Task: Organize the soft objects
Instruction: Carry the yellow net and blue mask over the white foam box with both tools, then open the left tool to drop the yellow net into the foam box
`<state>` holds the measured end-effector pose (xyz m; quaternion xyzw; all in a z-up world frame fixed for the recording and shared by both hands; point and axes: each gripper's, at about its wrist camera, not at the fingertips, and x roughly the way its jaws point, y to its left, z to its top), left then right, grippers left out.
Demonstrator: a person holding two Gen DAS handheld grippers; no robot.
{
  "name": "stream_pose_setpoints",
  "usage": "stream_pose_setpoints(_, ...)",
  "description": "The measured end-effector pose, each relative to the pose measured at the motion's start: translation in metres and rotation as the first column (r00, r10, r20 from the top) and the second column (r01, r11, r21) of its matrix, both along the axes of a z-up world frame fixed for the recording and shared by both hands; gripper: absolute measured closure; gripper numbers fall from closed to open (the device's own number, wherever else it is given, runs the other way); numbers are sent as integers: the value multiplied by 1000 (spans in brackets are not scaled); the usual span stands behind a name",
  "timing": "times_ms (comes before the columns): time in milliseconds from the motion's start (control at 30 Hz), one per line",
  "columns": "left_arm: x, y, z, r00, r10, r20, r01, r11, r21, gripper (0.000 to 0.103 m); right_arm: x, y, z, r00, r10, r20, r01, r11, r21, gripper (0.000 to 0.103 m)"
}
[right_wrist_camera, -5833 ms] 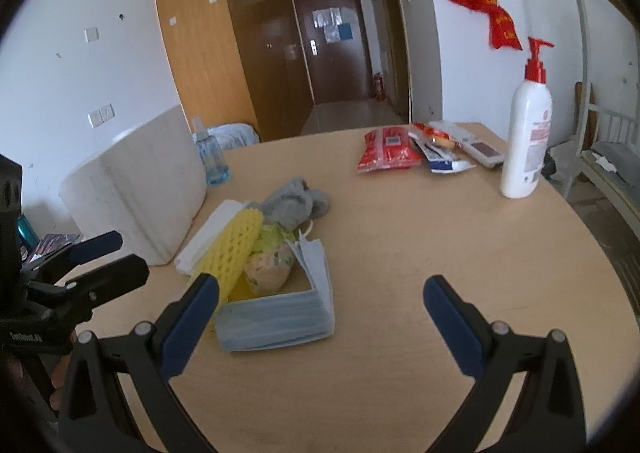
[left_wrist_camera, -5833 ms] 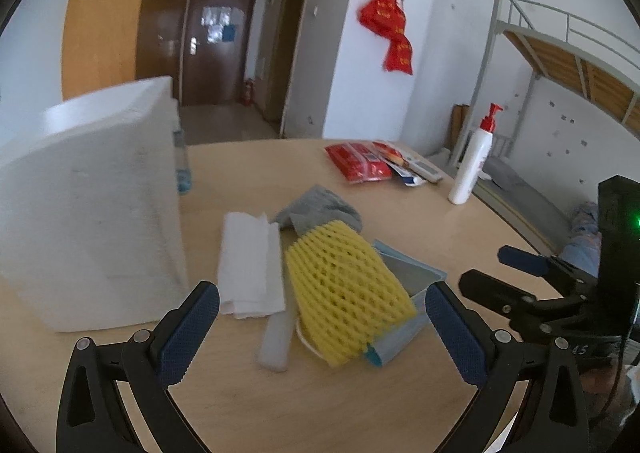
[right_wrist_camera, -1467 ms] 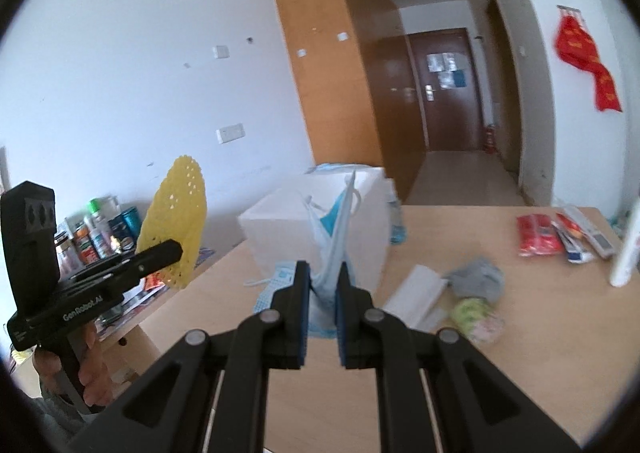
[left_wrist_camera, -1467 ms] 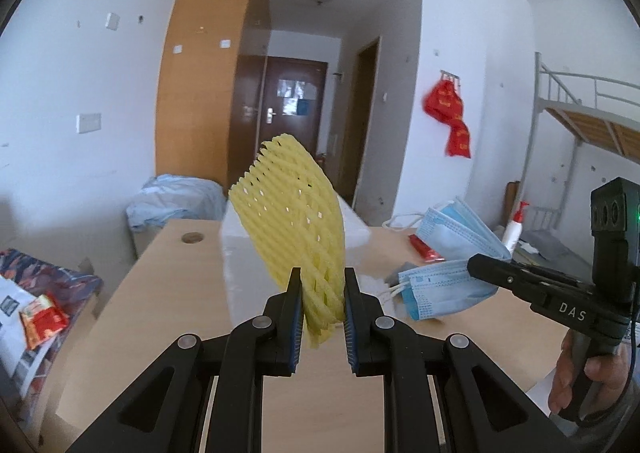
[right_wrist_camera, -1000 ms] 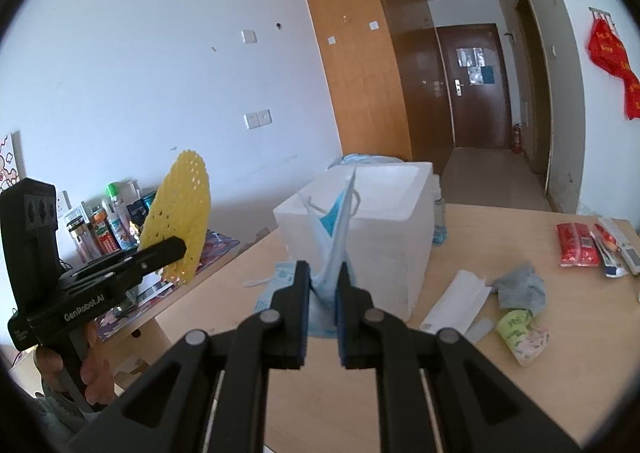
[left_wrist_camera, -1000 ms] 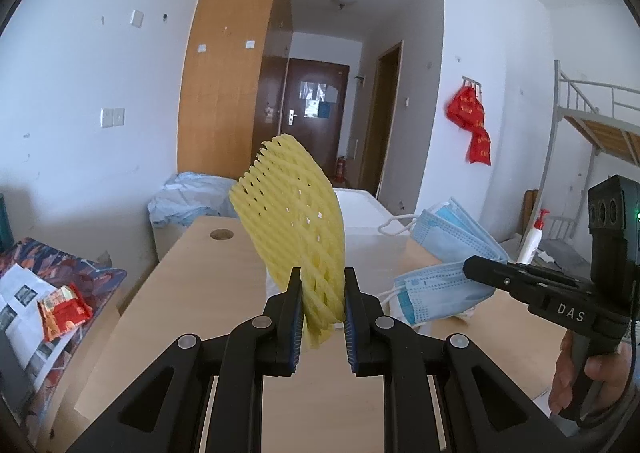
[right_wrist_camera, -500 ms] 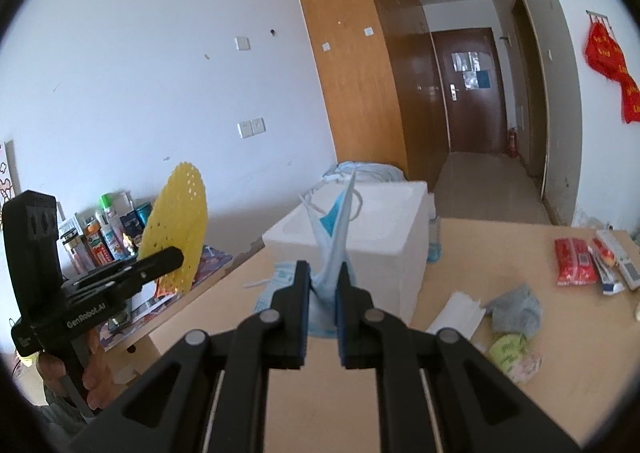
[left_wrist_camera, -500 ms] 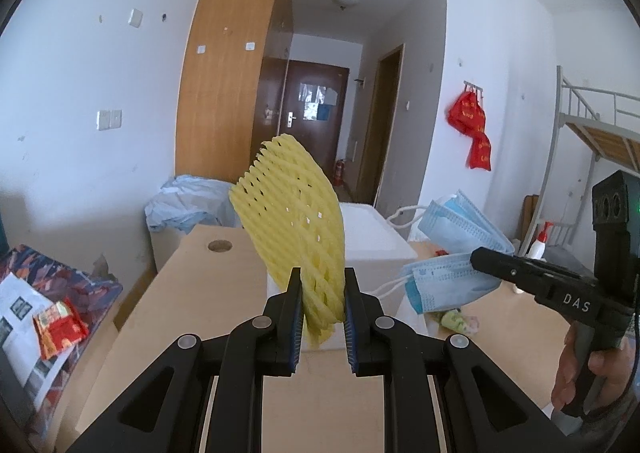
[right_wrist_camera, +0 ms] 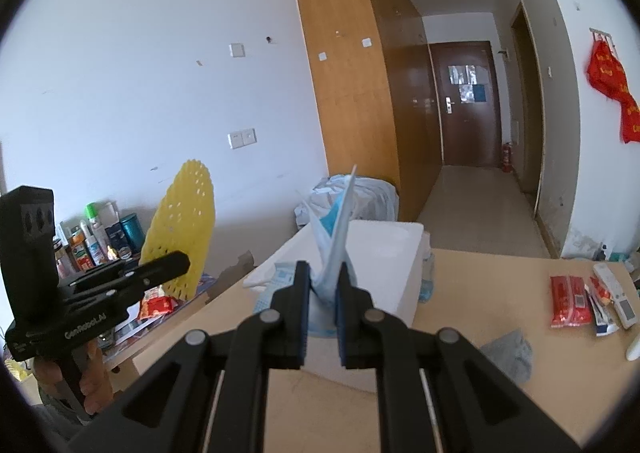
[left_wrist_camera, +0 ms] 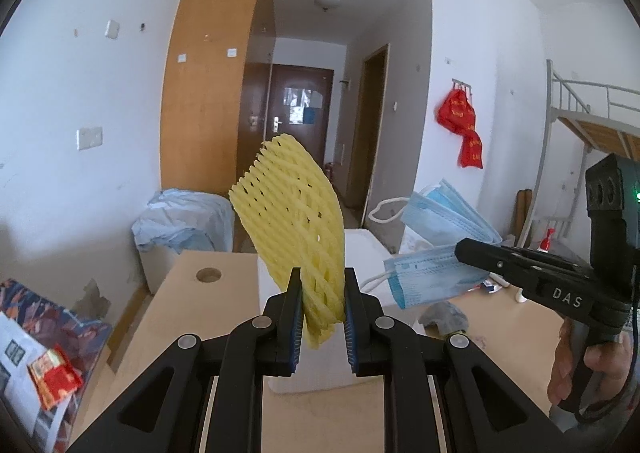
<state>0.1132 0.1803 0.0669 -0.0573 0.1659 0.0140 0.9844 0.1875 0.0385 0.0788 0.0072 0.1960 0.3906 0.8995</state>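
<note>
presently: two soft items held aloft

left gripper (left_wrist_camera: 320, 305), fingers clenched on yellow foam net (left_wrist_camera: 292, 229), raised clear for carrying. right gripper (right_wrist_camera: 322, 293) pinching blue face masks (right_wrist_camera: 334, 237), likely bound for white foam box (right_wrist_camera: 384, 253) on bench (right_wrist_camera: 500, 353).

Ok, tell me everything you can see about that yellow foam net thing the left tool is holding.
The yellow foam net is a soft mesh sleeve of criss-crossed foam strands with diamond-shaped holes, pressed flat into a leaf-like oval. It stands upright in the air, leaning slightly, its lower end pinched between the blue pads of the left tool, with a short bit hanging below the pads. Nothing else touches it. Behind it sits the white foam box on the table. From the right wrist view it shows as a flat yellow oval.
</note>
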Motion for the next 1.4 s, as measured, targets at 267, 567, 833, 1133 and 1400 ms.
stream_pose_setpoints(267,43,7,1,998,-49,-30,50,999,11,84,26,5,4,999,-38,7,38,999,-25,89)
stream_pose_setpoints(567,79,11,-5,995,-74,-63,76,997,15,84,47,13,-1,999,-42,-9,42,999,-25,89)
stream_pose_setpoints(833,104,15,-11,991,-93,-97,94,995,13,84,58,11,-5,997,-72,-19,72,997,-20,89)
stream_pose_setpoints(1133,124,15,-16,985,-104,-137,104,995,-4,84,64,11,-6,996,-89,-27,88,996,-26,89)
stream_pose_setpoints(1400,133,12,-19,985,-84,-149,88,996,18,79,64,10,-4,994,-104,-24,104,994,-23,89)
